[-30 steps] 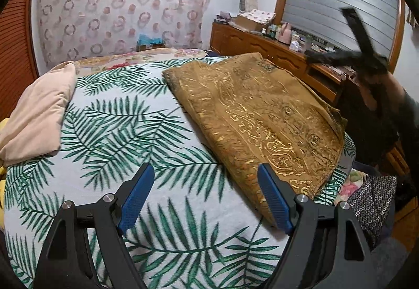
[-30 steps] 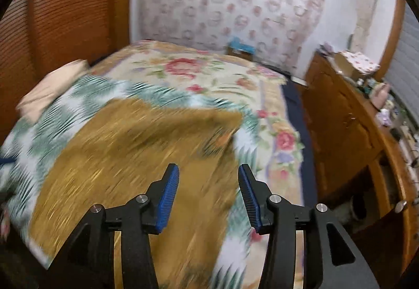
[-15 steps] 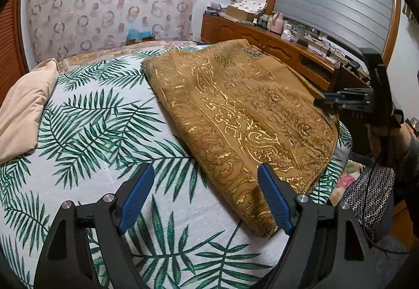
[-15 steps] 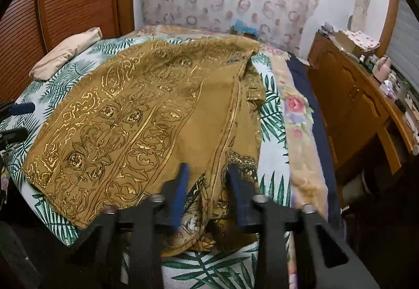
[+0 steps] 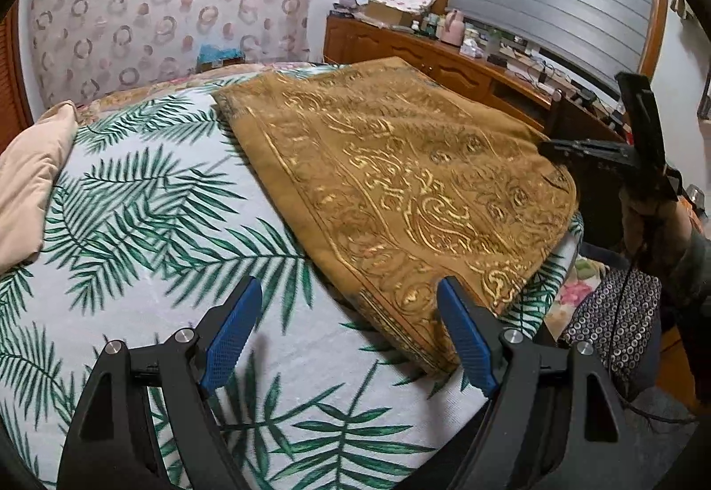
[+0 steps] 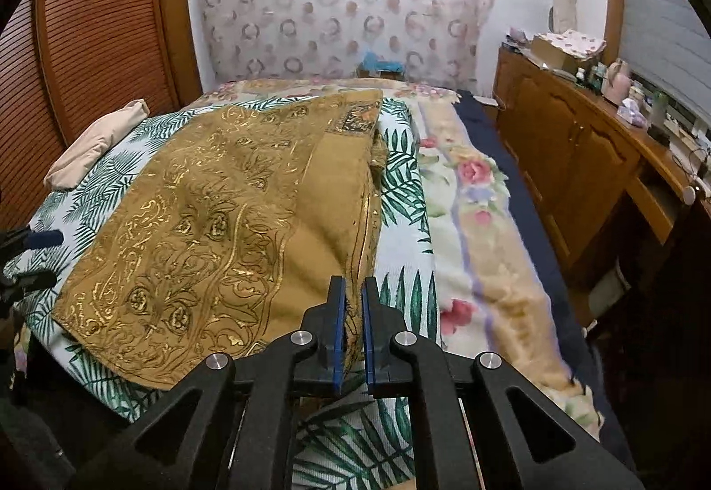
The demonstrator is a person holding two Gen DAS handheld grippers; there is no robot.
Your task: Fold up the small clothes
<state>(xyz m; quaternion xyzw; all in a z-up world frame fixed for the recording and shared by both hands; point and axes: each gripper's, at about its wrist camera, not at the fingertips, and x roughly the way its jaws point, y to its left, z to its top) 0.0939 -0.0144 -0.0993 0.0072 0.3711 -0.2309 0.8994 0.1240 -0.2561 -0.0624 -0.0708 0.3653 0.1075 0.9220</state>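
Gold-patterned garment (image 6: pixel 213 232) lies centre frame on the palm-print bedspread (image 5: pixel 133 223). Right gripper (image 6: pixel 351 330) is clamped on its near hem, bottom centre. Left gripper (image 5: pixel 346 334) gapes wide, lower frame, holding nothing. Advice: left should pinch the near corner (image 5: pixel 426 348) before lifting, both edges level.

Garment (image 5: pixel 400 188) lies on the bedspread (image 5: pixel 146 232), frame centre to right. Pillow (image 5: pixel 26 179) at left edge. Cabinet (image 5: pixel 444 63) upper right, behind the bed. Right gripper (image 6: pixel 351 312) apparently clamps the garment's near edge, lower centre.
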